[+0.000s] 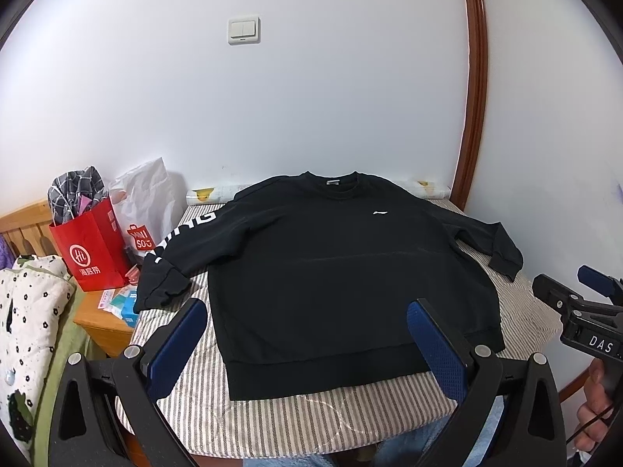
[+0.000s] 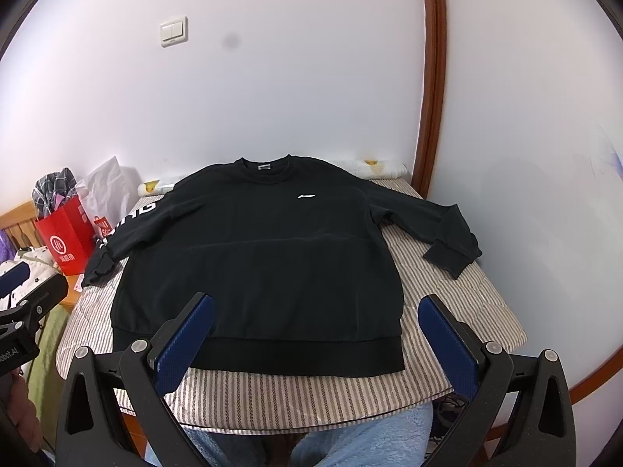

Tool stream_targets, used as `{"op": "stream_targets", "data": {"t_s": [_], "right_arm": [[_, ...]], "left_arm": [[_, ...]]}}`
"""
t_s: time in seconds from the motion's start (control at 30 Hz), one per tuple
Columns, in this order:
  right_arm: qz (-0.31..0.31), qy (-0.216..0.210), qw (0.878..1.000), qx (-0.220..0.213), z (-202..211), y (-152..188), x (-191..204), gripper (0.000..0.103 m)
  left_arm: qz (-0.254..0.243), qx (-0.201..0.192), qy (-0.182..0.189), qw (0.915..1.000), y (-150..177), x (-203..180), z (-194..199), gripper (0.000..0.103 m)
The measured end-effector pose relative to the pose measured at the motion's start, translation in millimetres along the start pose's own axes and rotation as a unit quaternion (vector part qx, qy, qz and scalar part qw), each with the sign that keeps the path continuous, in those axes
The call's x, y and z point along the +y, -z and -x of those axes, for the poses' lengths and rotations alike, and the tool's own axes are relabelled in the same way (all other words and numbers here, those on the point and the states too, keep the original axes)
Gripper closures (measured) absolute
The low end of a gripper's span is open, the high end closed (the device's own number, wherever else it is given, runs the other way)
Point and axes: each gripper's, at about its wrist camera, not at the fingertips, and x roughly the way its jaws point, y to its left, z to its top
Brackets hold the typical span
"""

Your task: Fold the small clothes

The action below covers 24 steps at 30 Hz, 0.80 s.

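Below, we saw the sweatshirt point(image 1: 335, 257) flat on the striped pad point(image 1: 296, 420), while our left gripper point(image 1: 307, 334) and right gripper point(image 2: 317, 330) gaped wide, empty, near its hem.

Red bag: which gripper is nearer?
Left. The left gripper hangs over the sweatshirt hem on the side of the red bag; the right gripper sits further toward the far sleeve. Both are open.
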Motion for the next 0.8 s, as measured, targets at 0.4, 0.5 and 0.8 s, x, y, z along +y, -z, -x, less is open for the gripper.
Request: {"op": "stream_targets", "data": {"t_s": [0.4,0.5,0.8], "right_arm": [[0.005,0.001,1.000,-0.009,8.9,-1.1,0.3,0.000],[0.004,0.001,1.000,-0.010,9.5,-1.0,-0.2,0.000],[0.003,0.005,1.000,-0.008,7.6,-3.5,-1.6,0.000]], "left_arm": [[0.001,-0.001,0.003,1.0000,-1.3,-0.5,2.9,0.000],[0.000,-0.002,0.002,1.0000,-2.0,-0.7,2.8,0.000],[0.002,-0.001,0.000,1.0000,-1.9,-0.9,-0.4,0.000]]}}
